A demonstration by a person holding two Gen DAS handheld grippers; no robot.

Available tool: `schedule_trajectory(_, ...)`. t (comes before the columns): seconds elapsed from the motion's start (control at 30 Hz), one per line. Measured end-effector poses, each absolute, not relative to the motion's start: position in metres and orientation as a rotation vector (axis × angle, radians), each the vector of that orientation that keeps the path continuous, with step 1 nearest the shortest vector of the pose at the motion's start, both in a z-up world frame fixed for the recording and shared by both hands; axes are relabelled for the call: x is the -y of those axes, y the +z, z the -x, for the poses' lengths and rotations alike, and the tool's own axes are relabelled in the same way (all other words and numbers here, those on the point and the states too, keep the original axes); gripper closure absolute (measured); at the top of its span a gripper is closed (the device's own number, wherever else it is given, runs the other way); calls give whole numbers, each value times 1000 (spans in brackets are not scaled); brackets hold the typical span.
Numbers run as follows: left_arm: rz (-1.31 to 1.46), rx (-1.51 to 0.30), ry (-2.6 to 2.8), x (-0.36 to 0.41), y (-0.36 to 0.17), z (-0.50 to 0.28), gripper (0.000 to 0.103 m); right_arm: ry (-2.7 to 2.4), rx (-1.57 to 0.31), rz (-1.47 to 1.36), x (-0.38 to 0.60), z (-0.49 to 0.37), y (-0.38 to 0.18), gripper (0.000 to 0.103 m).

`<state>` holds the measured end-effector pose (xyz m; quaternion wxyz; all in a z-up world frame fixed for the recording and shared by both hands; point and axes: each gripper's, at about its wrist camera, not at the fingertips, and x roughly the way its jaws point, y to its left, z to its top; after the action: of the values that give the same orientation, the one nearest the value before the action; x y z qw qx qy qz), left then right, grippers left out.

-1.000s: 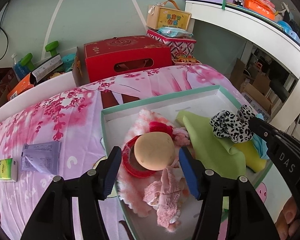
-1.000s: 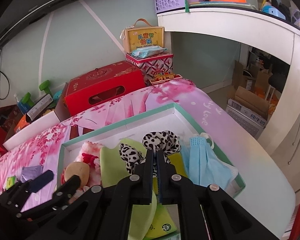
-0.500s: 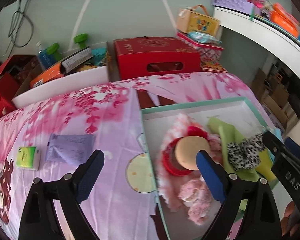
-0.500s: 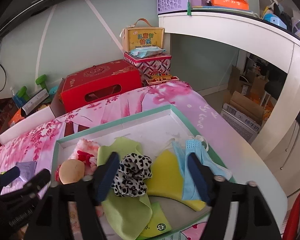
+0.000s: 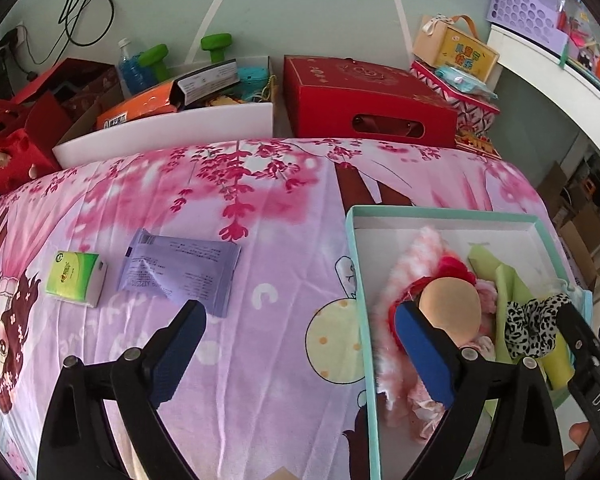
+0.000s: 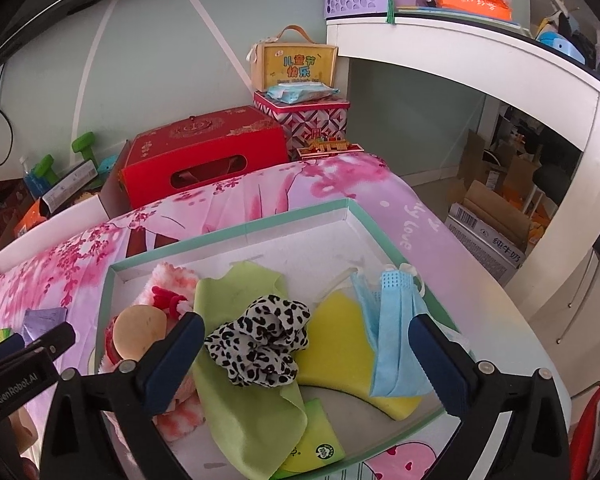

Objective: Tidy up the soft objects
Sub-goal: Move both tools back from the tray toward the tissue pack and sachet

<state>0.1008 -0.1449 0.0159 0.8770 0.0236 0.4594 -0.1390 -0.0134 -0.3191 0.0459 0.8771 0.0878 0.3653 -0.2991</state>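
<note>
- Left wrist view: left gripper [image 5: 298, 354] hangs over the pink flowered bedsheet [image 5: 260, 184], its blue pads spread wide and nothing between them.
- Its left pad is near a purple packet [image 5: 180, 266] lying flat on the sheet; a small green tissue pack [image 5: 75, 278] lies just left of that packet.
- Its right pad stands over the left wall of a shallow box with a mint rim [image 5: 439, 213], at the right of the sheet.
- Inside the box lie a fluffy pink-and-white cloth [image 5: 411, 256], a tan round puff [image 5: 451, 308] on top of it, a light green cloth [image 5: 499, 276] and a leopard-print scrunchie [image 5: 533, 326] further right.
- Beyond the far edge of the bed stand a red gift box [image 5: 363, 100] and a white bin [image 5: 168, 128] of clutter.
- Right wrist view: right gripper [image 6: 305, 362] is above the near part of the box [image 6: 236, 226], its jaws opening and already wide apart, pads touching nothing.
- The scrunchie [image 6: 262, 340] lies loose between the pads, resting on the green cloth [image 6: 244, 400].
- Right of it sit a yellow sponge [image 6: 335, 348] and a blue face mask [image 6: 391, 336], the mask partly over the sponge.
- The puff [image 6: 140, 330] lies at the left of the box, with the left gripper [image 6: 28, 344] just beside it.
- A green packet [image 6: 315, 444] lies at the near wall, partly under the green cloth.
</note>
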Motion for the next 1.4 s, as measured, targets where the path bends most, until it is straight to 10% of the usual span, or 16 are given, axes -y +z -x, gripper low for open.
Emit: schedule_trajectory(1.4, 163, -981, 163, -80, 18, -102, 7, -154, -732, -89, 142, -53, 46, 0)
